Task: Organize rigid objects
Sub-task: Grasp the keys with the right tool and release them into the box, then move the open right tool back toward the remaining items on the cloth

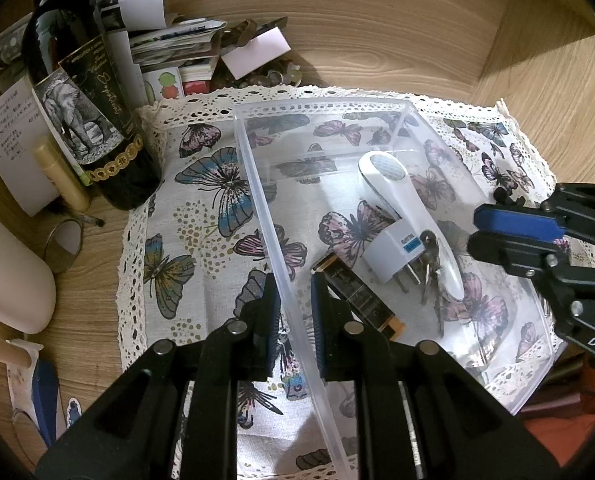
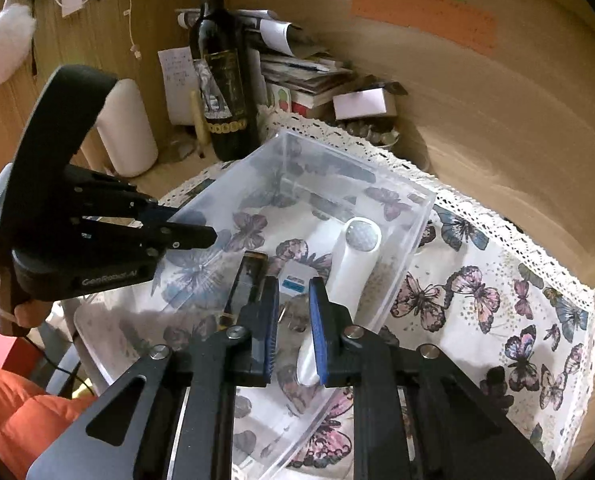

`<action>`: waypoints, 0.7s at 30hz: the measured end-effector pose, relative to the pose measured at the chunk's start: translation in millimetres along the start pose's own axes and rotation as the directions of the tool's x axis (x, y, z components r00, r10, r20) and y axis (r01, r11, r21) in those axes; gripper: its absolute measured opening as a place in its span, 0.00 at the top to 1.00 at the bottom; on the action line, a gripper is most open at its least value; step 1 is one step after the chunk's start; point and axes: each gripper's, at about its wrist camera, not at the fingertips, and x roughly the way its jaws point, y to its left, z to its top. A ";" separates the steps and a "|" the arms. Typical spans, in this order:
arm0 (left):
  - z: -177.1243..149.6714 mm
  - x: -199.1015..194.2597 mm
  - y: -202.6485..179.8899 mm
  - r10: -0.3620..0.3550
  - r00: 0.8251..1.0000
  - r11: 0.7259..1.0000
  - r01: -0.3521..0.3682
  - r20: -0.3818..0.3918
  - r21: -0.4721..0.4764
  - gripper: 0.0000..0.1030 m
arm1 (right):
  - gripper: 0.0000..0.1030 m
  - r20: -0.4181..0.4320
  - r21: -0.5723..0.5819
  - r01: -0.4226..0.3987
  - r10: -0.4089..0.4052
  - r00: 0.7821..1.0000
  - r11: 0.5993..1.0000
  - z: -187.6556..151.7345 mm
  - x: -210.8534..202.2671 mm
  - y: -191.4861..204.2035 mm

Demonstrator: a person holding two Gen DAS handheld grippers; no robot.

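You have a clear plastic bin [image 1: 257, 184] standing upright and open-topped on the butterfly cloth [image 1: 201, 208]. Four items lie flat on its floor. The white handheld device [image 1: 401, 208], with a round gridded head, lies lengthwise, head toward the far wall. The white plug adapter [image 1: 393, 252] with a blue label lies on its side, touching the device, prongs pointing toward the near end. The key bunch [image 1: 429, 264] rests against the adapter and the device handle. The black-and-gold rectangular bar [image 1: 357, 296] lies beside the adapter, nearer the bin's left wall.
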 end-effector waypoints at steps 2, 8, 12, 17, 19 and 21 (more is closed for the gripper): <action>0.2 0.1 0.1 -0.001 1.000 1.000 0.001 0.000 0.000 0.87 | 0.86 -0.006 -0.001 -0.001 0.001 1.000 1.000 1.2 2.6 1.0; 0.5 0.4 0.2 -0.001 1.000 1.000 0.001 0.000 -0.001 0.87 | 0.86 0.038 0.033 0.027 -0.029 0.999 0.999 4.9 -8.1 -6.0; 0.4 -0.2 0.1 0.000 1.000 1.000 0.000 0.001 0.002 0.87 | 0.74 0.091 0.101 0.086 -0.096 0.991 0.991 4.6 -26.4 -22.2; 0.3 0.0 -0.7 0.000 1.000 1.000 0.000 0.001 0.002 0.87 | 0.52 0.125 0.194 0.174 -0.200 0.972 0.965 0.2 -52.4 -48.6; 0.3 -0.1 -0.6 0.000 1.000 1.000 0.000 0.001 0.003 0.87 | 0.46 0.128 0.234 0.213 -0.247 0.960 0.949 -4.5 -61.1 -60.2; 0.3 -0.1 -0.5 0.001 1.000 1.000 -0.001 0.001 0.003 0.87 | 0.45 0.121 0.260 0.248 -0.286 0.951 0.933 -9.5 -65.5 -69.1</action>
